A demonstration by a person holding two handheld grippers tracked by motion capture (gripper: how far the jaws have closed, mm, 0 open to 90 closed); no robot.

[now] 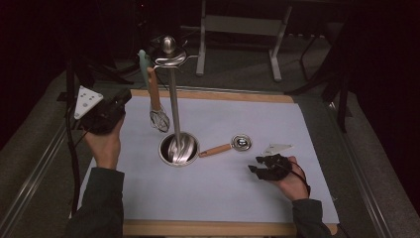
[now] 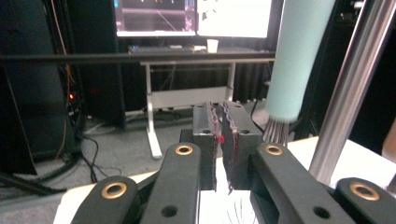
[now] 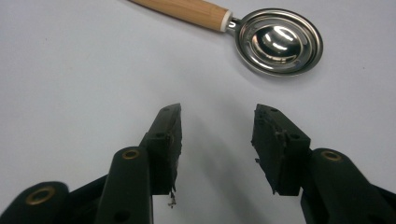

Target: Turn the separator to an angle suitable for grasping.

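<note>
1. High view: the left gripper (image 1: 121, 99) is held up in the person's left hand (image 1: 105, 141) over the far left part of the white sheet (image 1: 218, 198), with its grey three-cornered plate (image 1: 85, 101) on top.
2. Ahead of that gripper and off to its right hangs a whisk (image 1: 158, 120) with a wooden shaft and a pale green upper handle, hooked on a metal stand (image 1: 172, 99). The gripper and the whisk are apart.
3. The stand has a round polished base (image 1: 178, 148) on the sheet and a knob at the top.
4. Left gripper view: the left gripper (image 2: 222, 140) has its jaws drawn together, a hairline slit between the pads, nothing between them. The pale green handle (image 2: 299, 56) and the stand's pole (image 2: 348, 88) rise just beyond the jaws, to their right.
5. High view: the right gripper (image 1: 257, 166) rests low over the sheet in the right hand (image 1: 289, 181), near the sheet's right side.
6. A wooden-handled metal scoop (image 1: 229, 146) lies flat on the sheet, just ahead of the right gripper; its handle end reaches the stand's base.
7. Right gripper view: the right gripper (image 3: 215, 140) has its jaws spread wide and empty over bare sheet. The scoop's bowl (image 3: 279, 41) lies beyond the tips, apart from them, with the handle running off to the upper left.
</note>
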